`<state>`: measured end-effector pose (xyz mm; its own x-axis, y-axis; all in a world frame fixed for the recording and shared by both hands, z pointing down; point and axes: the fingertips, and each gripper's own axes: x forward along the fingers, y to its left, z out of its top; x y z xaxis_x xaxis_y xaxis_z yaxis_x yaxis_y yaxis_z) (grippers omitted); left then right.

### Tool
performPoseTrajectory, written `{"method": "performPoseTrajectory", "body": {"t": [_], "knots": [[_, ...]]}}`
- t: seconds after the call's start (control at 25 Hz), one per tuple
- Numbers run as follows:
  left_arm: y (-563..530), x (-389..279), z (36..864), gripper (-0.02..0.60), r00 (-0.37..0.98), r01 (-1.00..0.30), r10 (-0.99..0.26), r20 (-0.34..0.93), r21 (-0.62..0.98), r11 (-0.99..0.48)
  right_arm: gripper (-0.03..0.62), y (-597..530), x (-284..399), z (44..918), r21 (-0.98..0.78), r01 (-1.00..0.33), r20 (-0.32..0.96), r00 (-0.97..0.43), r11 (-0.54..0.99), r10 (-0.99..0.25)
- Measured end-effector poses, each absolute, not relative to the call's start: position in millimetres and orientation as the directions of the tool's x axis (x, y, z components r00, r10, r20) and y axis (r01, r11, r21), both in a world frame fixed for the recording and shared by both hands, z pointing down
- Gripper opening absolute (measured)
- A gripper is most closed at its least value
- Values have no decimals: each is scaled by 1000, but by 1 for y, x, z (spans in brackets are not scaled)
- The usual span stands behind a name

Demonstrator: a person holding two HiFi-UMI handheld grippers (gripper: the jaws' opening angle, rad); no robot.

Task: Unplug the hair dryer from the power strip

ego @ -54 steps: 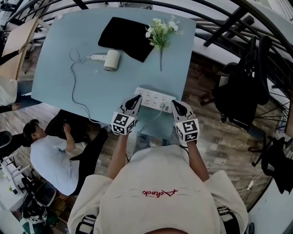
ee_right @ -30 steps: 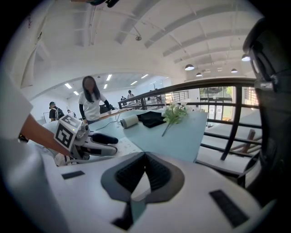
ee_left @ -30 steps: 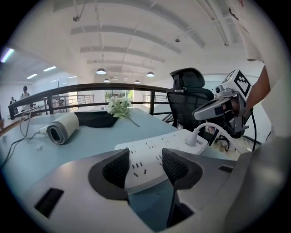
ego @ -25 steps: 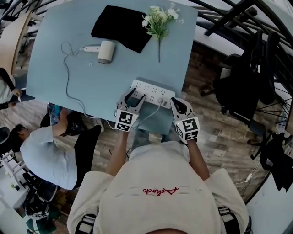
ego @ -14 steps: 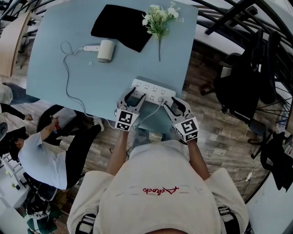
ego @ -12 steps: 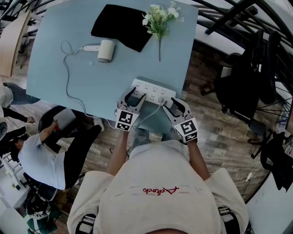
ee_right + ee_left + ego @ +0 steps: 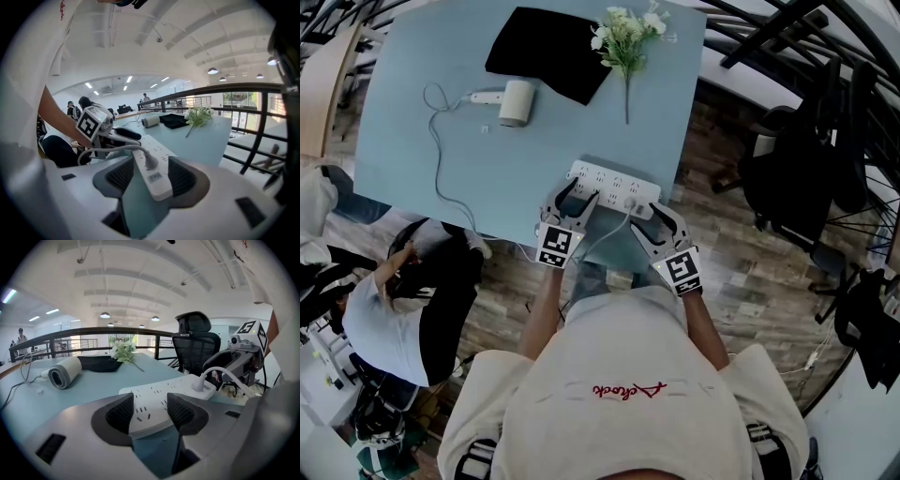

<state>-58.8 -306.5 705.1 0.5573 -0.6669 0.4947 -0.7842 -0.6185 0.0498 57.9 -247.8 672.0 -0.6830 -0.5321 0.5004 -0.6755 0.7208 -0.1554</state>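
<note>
R tool (image 7: 150, 174): jaws have just been opening, now wide, astride plug (image 7: 150, 161) at power strip (image 7: 614, 189) right end; nothing pinched. L tool (image 7: 151, 411): jaws apart over strip's left end, no grip seen. Risks: closing on cord (image 7: 108, 150) not plug; unheld strip lifting or sliding off counter (image 7: 534, 141) near edge. Hair dryer (image 7: 516, 103) far-left; mid-counter free.

My left claw (image 7: 150, 411) and right claw (image 7: 149, 176) are matt grey plastic with ribbed, rubbery-looking pads (image 7: 123, 412). The power strip (image 7: 614, 186) is smooth white plastic. The worktop (image 7: 487, 159) looks smooth and matt, and the floor (image 7: 741, 272) is wood plank.
</note>
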Motion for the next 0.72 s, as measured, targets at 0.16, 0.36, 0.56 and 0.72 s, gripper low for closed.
{"method": "performPoseTrajectory", "body": {"t": [0.16,0.36,0.56,0.72], "knots": [[-306,-59,705,210,557,-784,-667,495,49,-618,224,-252,54,676,-131,-676,517,-671,726,-531],[-305,-59,705,210,558,-783,-665,496,51,-620,222,-258,44,683,-90,-664,550,-654,742,-519],[-308,-59,707,210,560,-782,-662,498,55,-621,195,-265,38,693,-50,-668,599,-615,742,-513],[-307,-60,707,210,564,-781,-661,495,58,-622,169,-268,36,696,-9,-660,627,-588,751,-510]]}}
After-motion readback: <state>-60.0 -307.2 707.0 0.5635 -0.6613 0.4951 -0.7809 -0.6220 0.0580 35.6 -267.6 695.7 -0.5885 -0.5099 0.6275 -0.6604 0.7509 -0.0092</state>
